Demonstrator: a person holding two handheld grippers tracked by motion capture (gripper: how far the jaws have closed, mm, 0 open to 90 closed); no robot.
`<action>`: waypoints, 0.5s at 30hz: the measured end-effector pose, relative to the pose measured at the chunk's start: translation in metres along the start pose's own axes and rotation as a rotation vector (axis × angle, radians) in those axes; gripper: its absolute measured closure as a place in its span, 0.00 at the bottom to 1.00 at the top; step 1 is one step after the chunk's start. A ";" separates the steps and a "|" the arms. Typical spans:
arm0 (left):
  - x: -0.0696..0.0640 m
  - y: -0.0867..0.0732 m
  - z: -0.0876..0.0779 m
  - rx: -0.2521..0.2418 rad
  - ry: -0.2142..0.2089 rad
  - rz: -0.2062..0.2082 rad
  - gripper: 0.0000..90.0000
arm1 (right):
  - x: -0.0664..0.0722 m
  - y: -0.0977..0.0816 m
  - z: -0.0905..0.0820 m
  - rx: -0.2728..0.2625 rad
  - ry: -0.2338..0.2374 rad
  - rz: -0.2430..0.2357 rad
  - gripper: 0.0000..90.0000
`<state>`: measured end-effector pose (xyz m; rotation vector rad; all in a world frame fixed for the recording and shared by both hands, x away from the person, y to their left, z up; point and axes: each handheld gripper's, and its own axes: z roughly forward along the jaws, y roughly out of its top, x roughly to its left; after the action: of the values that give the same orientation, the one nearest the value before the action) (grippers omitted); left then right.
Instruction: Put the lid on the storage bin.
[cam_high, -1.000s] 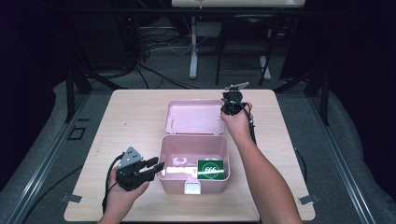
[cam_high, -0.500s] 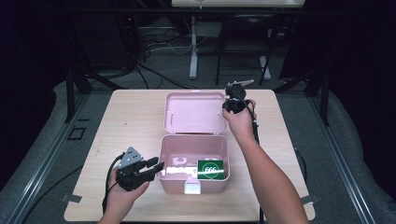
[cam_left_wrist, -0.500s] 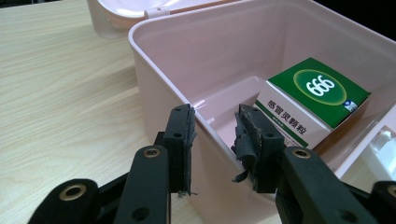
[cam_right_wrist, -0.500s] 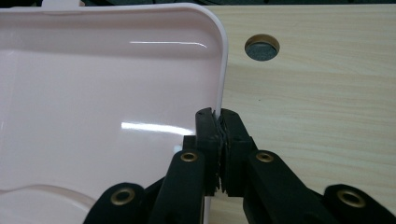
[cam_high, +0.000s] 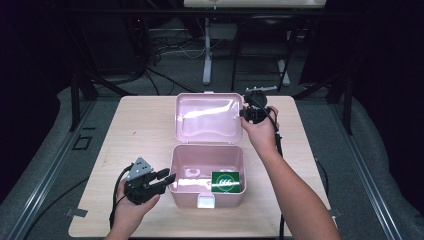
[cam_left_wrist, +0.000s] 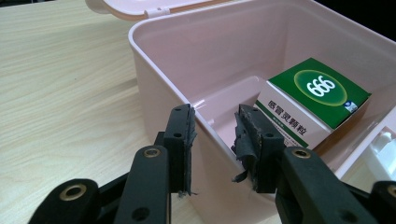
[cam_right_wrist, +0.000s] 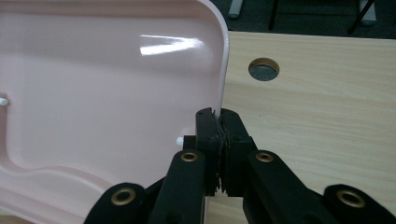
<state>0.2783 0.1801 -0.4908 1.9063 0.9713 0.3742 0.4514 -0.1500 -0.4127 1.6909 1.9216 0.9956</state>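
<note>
Your pink box sat open near your edge of the table, its hinged lid tilted up behind it. Inside, toward the right end, lay a green and white carton. In the left gripper view its green top carried "666" in white inside a pale ring, and the white side panel carried a line of dark Chinese characters that read roughly as 感冒灵颗粒. A small raised moulding showed on the box floor left of the carton; what it was could not be told. A white latch sat on the front wall of the box.

Your left gripper straddled the left wall of the box, one jaw outside and one inside. The pads stood off the plastic, so that claw was released.

Your right gripper was clenched on the lid's right edge, its pads pressed to the thin rim.
</note>
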 end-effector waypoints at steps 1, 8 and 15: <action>0.000 0.000 0.000 0.001 -0.001 0.000 0.74 | 0.000 0.000 -0.002 -0.001 0.006 -0.002 0.98; 0.000 0.000 0.000 0.004 0.000 -0.001 0.74 | -0.002 -0.003 -0.014 -0.035 0.034 -0.014 0.98; 0.000 0.000 0.000 0.006 0.000 0.000 0.74 | -0.001 -0.006 -0.024 -0.065 0.048 -0.039 0.98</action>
<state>0.2784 0.1803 -0.4904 1.9115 0.9731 0.3714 0.4307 -0.1570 -0.4008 1.6019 1.9230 1.0809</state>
